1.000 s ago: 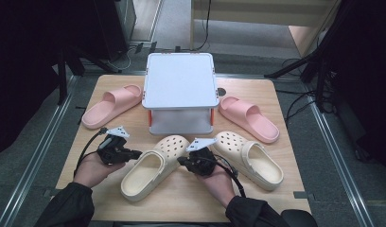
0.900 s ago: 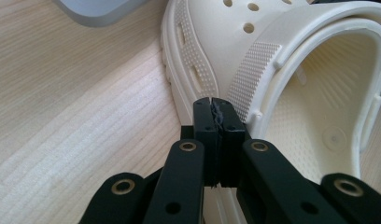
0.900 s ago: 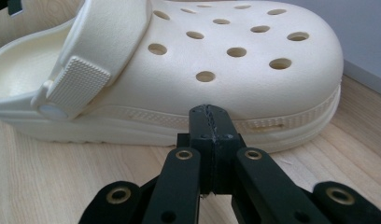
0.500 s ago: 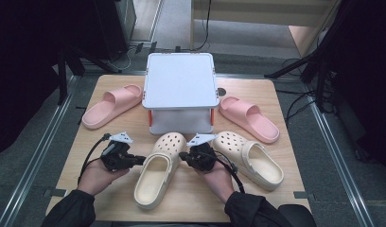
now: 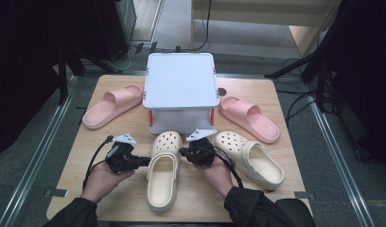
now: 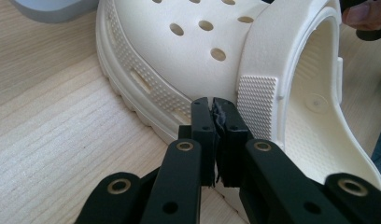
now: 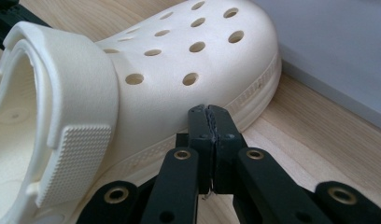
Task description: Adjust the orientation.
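Swung from a slant to lie straight, toe toward the white storage box (image 5: 180, 90), the left cream clog (image 5: 163, 169) rests on the surface beside its mate (image 5: 250, 157); left gripper (image 5: 144, 161) and right gripper (image 5: 182, 152), fingers together and empty, flank it; squaring the pair seems nearly finished.

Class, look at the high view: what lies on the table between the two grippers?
One cream clog lies between the left gripper and the right gripper, seen in the high view.
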Available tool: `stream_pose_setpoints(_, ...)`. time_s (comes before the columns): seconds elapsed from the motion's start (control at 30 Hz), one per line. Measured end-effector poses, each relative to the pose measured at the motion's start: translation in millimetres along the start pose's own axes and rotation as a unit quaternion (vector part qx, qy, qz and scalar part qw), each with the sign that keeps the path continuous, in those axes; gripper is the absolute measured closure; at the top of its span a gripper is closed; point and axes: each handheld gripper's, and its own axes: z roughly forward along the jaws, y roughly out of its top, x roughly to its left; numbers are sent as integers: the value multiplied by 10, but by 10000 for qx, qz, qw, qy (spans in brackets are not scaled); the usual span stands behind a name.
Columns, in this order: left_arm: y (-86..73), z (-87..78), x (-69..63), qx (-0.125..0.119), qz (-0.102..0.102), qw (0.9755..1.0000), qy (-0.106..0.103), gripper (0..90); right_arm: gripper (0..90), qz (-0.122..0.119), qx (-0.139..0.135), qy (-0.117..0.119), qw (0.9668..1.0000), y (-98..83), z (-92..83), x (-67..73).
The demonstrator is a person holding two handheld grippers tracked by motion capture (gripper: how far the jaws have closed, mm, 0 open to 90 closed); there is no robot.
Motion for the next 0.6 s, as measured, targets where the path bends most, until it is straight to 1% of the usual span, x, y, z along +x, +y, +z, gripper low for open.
stream_pose_setpoints(0.1, -5, -25, 26, -2, -41, 10000, -17, 852, 856, -11, 2, 13, 10000, 24, 2, -17)
stream_pose_setpoints(0.17, 8, -67, 33, -56, -36, 10000, 23, 843, 839, -12, -27, 22, 10000, 33, -17, -24)
stream_pose_setpoints(0.23, 31, -122, 51, -139, -77, 9999, -27, 818, 828, 21, -81, 25, 10000, 51, -57, -25)
stream_pose_setpoints(0.27, 45, -150, 62, -147, -94, 9998, -37, 798, 822, 73, -97, 67, 9999, 67, -84, -17)
stream_pose_setpoints(0.33, 80, -220, 87, -260, -85, 9996, 23, 792, 777, 76, -137, 141, 9998, 101, -151, 3)
stream_pose_setpoints(0.37, 98, -254, 100, -300, -79, 9995, 36, 777, 709, 37, -193, 220, 9996, 121, -221, 29)
stream_pose_setpoints(0.4, 113, -277, 110, -342, -69, 9994, 52, 763, 689, 35, -221, 254, 9994, 122, -242, 35)
stream_pose_setpoints(0.43, 132, -303, 123, -411, -86, 9991, 33, 763, 689, 35, -221, 254, 9994, 122, -242, 35)
stream_pose_setpoints(0.47, 155, -328, 132, -432, -96, 9990, 43, 743, 668, 63, -247, 311, 9992, 122, -271, 43)
stream_pose_setpoints(0.53, 207, -377, 145, -496, -73, 9987, 74, 718, 631, 92, -308, 395, 9987, 122, -330, 53)
stream_pose_setpoints(0.6, 250, -417, 155, -534, -17, 9985, 77, 711, 602, 113, -353, 458, 9983, 122, -384, 69)
